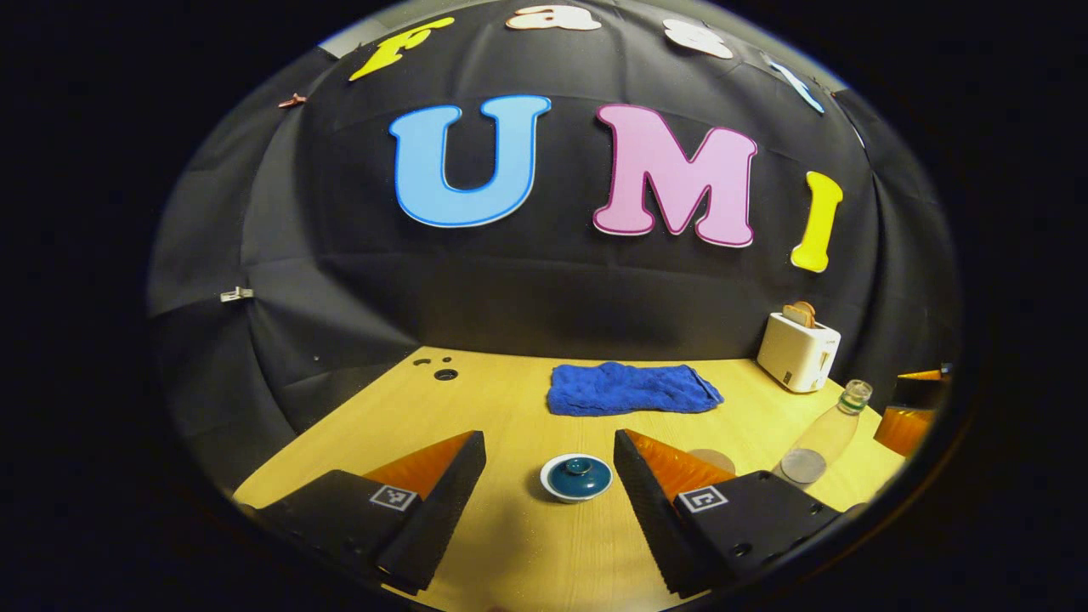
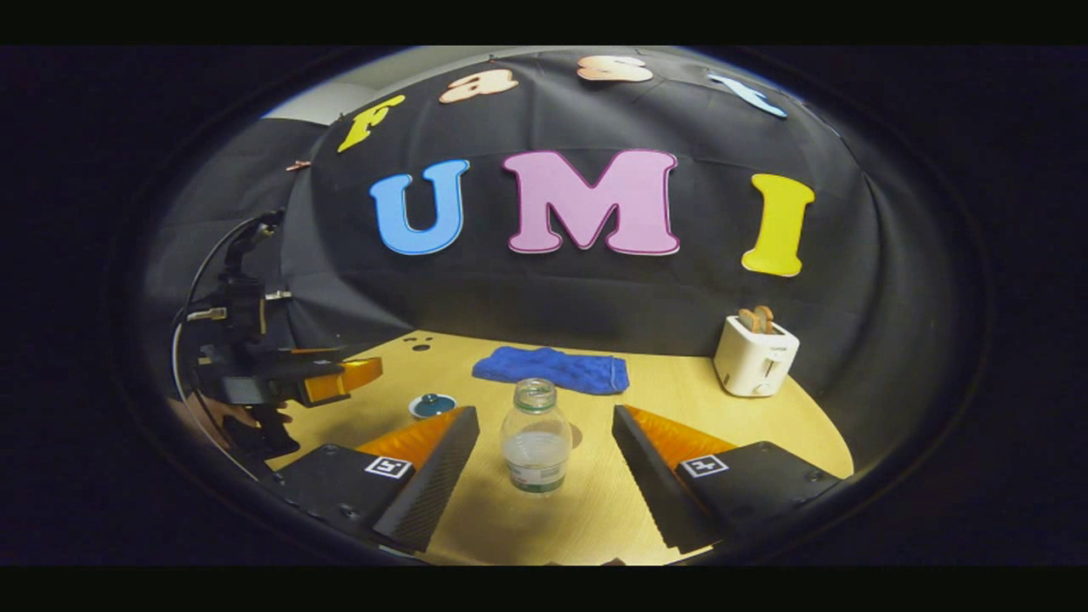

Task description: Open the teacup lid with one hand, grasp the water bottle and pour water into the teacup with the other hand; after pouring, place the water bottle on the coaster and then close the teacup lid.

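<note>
Pale wooden desk fills our left gripper view, where the left hand-held gripper is spread wide around a dark teal lidded ceramic teacup without touching it. Turning to the right gripper view, our right hand-held gripper is likewise spread either side of an upright clear plastic water bottle, touching nothing, with a folded blue cloth behind.

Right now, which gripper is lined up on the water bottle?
The right gripper: the water bottle stands between its open fingers, while the left gripper frames the lidded teacup.
</note>
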Tool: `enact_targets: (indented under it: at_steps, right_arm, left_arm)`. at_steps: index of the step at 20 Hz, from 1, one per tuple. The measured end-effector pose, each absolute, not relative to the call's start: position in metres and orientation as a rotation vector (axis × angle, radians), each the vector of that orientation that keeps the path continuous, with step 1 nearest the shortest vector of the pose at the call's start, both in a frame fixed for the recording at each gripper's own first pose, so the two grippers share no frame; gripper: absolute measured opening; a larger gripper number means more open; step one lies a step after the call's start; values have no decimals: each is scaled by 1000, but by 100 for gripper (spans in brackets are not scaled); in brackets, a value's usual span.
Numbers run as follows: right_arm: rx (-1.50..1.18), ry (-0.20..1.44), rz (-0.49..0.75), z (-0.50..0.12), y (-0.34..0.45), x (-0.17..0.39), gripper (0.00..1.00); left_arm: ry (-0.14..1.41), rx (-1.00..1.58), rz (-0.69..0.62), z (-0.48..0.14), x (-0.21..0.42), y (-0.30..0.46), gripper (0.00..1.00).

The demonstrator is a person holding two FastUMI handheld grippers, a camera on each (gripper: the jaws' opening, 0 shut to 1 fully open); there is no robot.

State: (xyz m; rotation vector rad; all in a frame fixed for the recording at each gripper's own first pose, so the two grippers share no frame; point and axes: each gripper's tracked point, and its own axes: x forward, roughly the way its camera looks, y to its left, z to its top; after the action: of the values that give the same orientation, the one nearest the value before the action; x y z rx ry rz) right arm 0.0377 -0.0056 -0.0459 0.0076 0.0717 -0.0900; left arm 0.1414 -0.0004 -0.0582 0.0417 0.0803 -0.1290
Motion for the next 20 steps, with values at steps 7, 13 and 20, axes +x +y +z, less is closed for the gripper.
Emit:
enact_targets:
  at_steps: [7,13,20]
  right_arm:
    - [24,123,-111,-84,-2,44,98]
    - [44,164,-127,-114,1,50,98]
    - [49,166,-142,-124,2,57,98]
  left_arm:
    - [125,57,-202,-111,197,-25,89]
    - [150,73,-239,-140,228,-37,76]
    - [160,77,-256,-151,241,-39,63]
